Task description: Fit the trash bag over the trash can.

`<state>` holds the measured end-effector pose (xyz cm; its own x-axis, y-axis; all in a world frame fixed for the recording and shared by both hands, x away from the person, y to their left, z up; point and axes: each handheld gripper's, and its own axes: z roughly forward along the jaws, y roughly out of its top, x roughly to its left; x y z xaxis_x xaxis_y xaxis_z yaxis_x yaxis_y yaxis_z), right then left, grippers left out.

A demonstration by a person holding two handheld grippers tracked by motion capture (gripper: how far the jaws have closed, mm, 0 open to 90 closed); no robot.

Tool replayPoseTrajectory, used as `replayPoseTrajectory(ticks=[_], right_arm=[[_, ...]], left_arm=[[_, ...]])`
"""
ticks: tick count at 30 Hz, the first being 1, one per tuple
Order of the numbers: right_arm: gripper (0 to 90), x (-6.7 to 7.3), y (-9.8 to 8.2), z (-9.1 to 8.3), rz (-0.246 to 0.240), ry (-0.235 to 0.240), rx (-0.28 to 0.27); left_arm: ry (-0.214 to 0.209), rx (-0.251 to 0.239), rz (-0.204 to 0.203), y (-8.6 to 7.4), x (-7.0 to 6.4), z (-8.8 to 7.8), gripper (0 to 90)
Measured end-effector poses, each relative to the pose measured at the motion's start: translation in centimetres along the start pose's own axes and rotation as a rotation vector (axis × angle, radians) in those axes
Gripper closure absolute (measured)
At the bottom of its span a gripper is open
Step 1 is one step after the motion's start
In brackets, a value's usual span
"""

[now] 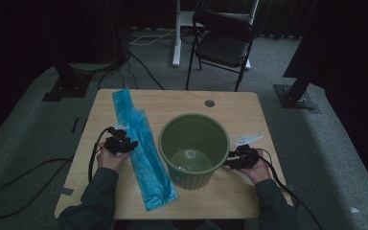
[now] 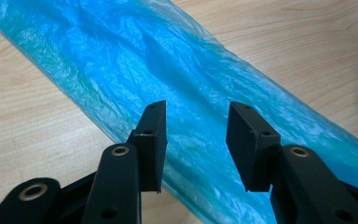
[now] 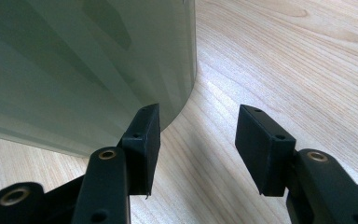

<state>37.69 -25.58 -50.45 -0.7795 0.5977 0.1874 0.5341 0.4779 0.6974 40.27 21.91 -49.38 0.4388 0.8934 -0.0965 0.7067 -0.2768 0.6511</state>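
Crinkled translucent blue plastic bag (image 1: pixel 143 143), olive-green bucket (image 1: pixel 194 149), pale wood-grain table (image 1: pixel 230 108), black chair (image 1: pixel 223 43)

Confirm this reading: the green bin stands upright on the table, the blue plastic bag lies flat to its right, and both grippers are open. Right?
Not quite: the blue plastic bag lies to the left of the green bin, as the high view shows. The rest holds.

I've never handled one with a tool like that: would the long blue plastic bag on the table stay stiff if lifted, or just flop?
The long blue plastic bag would probably flop: it lies flat and creased on the wooden table. Its thin, see-through film suggests it is very light. The glossy surface might slip between the open left gripper pads.
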Motion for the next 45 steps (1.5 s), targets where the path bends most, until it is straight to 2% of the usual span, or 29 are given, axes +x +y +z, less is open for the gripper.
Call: replayPoseTrajectory(ticks=[4, 6, 11, 14, 17, 21, 25, 29, 34, 38, 43, 45], right_arm=[[49.2, -0.1, -0.2, -0.1, 0.001, -0.001, 0.002], [49.3, -0.2, -0.2, -0.1, 0.004, -0.002, 0.002], [49.1, 0.0, -0.1, 0.0, 0.000, -0.001, 0.007], [49.0, 0.0, -0.1, -0.1, -0.001, -0.003, 0.003], [49.0, -0.1, -0.2, -0.1, -0.001, -0.002, 0.005], [48.9, 0.0, -0.2, -0.1, -0.004, 0.001, 0.004], [48.9, 0.0, -0.1, -0.1, -0.004, 0.003, 0.005], [48.5, 0.0, -0.1, 0.0, -0.014, 0.006, 0.006], [48.5, 0.1, 0.0, 0.0, -0.011, 0.007, 0.008], [48.5, 0.1, 0.0, 0.2, -0.010, 0.010, 0.014], [48.4, 0.1, 0.0, 0.2, -0.012, 0.010, 0.013], [48.5, 0.1, 0.0, 0.3, -0.014, 0.009, 0.016]], left_arm=[[-0.020, 0.001, -0.012, -0.5, 0.0, -0.4, 56.0], [-0.052, 0.008, -0.020, -0.8, 0.0, -0.3, 55.6], [-0.028, 0.049, -0.009, -1.3, -0.1, 0.2, 52.1], [-0.038, 0.076, -0.010, -1.6, -0.2, 0.3, 48.3], [-0.028, 0.095, -0.006, -1.9, -0.2, 0.4, 44.6], [-0.010, 0.111, -0.033, -2.4, 0.3, 0.2, 41.8], [-0.021, 0.143, -0.059, -2.6, 0.6, 0.8, 40.7], [-0.037, 0.145, -0.053, -2.6, 0.2, 1.1, 41.3], [-0.053, 0.142, -0.032, -2.2, -0.5, 1.5, 41.4], [-0.062, 0.143, 0.023, -1.4, -1.5, 2.5, 41.1], [-0.072, 0.130, 0.054, -0.7, -2.6, 3.4, 37.6], [-0.072, 0.130, 0.086, -0.6, -3.1, 3.7, 36.7]])
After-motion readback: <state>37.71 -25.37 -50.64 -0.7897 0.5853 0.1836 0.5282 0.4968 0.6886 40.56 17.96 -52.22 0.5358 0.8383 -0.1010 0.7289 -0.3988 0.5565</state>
